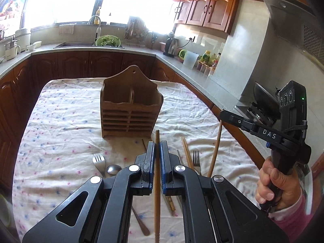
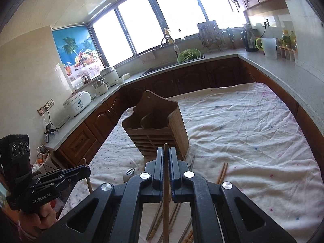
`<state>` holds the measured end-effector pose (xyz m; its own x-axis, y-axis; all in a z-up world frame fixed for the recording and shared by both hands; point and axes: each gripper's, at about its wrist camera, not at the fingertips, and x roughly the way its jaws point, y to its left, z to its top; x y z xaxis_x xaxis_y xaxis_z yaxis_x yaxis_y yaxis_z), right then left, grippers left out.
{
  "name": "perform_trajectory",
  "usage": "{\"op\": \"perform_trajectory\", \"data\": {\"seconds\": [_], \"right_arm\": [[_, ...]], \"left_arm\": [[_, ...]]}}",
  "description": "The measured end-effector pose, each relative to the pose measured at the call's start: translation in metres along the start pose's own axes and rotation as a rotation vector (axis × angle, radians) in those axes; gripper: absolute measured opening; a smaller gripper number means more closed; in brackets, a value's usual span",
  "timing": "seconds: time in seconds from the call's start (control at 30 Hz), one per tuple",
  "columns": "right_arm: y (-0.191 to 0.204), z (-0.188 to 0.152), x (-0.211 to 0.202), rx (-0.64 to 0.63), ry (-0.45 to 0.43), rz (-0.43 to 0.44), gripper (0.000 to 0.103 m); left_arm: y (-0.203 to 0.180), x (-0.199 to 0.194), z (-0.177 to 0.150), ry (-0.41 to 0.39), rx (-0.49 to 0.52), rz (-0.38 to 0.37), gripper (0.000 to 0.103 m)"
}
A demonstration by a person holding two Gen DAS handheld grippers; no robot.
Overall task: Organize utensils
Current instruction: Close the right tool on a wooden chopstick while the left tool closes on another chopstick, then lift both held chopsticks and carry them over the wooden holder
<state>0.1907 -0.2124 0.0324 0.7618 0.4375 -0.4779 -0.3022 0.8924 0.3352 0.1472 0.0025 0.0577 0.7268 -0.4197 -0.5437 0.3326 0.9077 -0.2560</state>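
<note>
Gripping one chopstick (image 1: 157,162) each, left gripper (image 1: 157,151) and right gripper (image 2: 166,158); second chopstick (image 2: 166,182); wooden holder (image 1: 130,105) ahead on tablecloth (image 1: 60,121).

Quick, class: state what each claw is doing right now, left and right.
Left claw: closed on a wooden chopstick.
Right claw: closed on another wooden chopstick.

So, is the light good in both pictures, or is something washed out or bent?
Left wrist view: the window is blown out white and the counter edge bows. Right wrist view: the window glares too, yet the wooden holder and tablecloth stay clear.
</note>
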Motion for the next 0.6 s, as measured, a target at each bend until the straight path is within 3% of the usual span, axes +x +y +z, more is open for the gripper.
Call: {"op": "perform_trajectory", "data": {"seconds": [0.23, 0.6], "right_arm": [[0.012, 0.012, -0.03, -0.033, -0.074, 0.001, 0.005], [0.015, 0.017, -0.038, -0.042, -0.103, 0.001, 0.005]], "left_arm": [[0.001, -0.024, 0.008, -0.076, 0.002, -0.002, 0.004], [0.004, -0.035, 0.014, -0.136, 0.003, 0.006, 0.004]]}}
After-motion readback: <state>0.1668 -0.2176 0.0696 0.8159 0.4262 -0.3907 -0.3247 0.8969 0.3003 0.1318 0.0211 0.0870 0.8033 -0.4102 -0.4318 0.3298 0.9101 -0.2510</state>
